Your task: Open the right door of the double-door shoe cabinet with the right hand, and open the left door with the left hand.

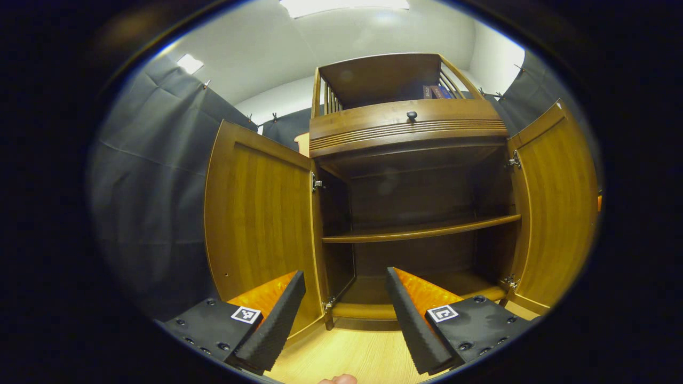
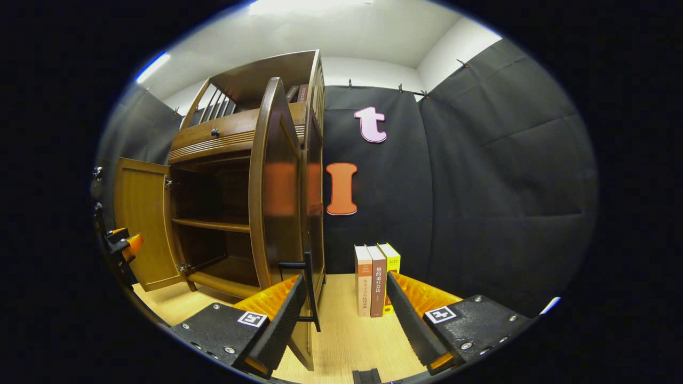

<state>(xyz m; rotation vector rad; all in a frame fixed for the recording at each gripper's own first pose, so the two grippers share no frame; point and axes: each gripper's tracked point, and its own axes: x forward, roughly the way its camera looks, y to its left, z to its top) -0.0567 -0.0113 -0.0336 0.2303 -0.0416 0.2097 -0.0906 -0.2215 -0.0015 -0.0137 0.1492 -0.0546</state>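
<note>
Shoe cabinet (image 1: 411, 176) before me: two doors, left door (image 1: 261, 224) and right door (image 1: 557, 208), both swung wide (three books (image 2: 376, 280) beside). My left gripper (image 1: 346, 298) and right gripper (image 2: 347, 301) hover level, jaws spread, empty.

Three books (image 2: 376, 280) stand upright side by side on the wooden floor (image 2: 341, 341), with their backs against the black cloth wall (image 2: 480, 202). They touch each other. More books (image 1: 436, 92) sit high up on the top shelf, behind thin wooden bars (image 1: 451, 82). A bright light (image 1: 341, 5) shines in the white ceiling (image 1: 267, 48). Small clips (image 2: 400, 88) hold the cloth up along its top edge.
</note>
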